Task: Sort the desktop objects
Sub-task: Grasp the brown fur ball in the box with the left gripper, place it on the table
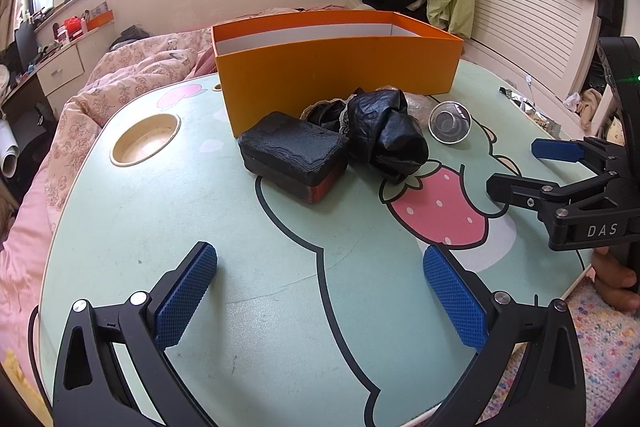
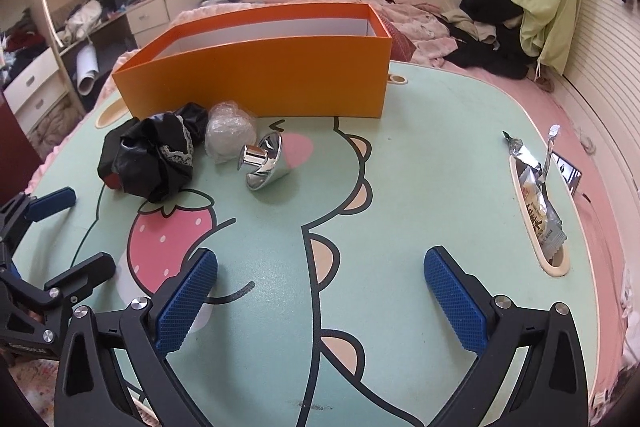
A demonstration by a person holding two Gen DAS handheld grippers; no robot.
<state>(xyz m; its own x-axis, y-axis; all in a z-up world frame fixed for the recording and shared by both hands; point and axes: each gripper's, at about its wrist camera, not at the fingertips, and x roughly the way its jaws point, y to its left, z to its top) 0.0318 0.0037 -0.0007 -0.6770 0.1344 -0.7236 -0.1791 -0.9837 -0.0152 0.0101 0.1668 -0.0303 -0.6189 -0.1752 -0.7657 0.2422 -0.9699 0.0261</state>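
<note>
An open orange box (image 1: 336,75) (image 2: 260,83) stands at the far side of the green cartoon table (image 1: 160,227) (image 2: 420,187). In front of it lie a black rectangular case (image 1: 292,155), a crumpled black bag (image 1: 390,139) (image 2: 152,155), a clear plastic wrap ball (image 2: 230,133) and a shiny silver funnel-shaped cup (image 1: 450,123) (image 2: 266,163). My left gripper (image 1: 320,291) is open and empty, low over the near table. My right gripper (image 2: 320,291) is open and empty too; it shows in the left wrist view (image 1: 516,167) at the right.
A snack packet (image 2: 538,203) lies in a slot at the table's right edge. A round cup hole (image 1: 145,139) sits at the table's left. A bed with a pink quilt (image 1: 120,79) and clothes lies behind the table.
</note>
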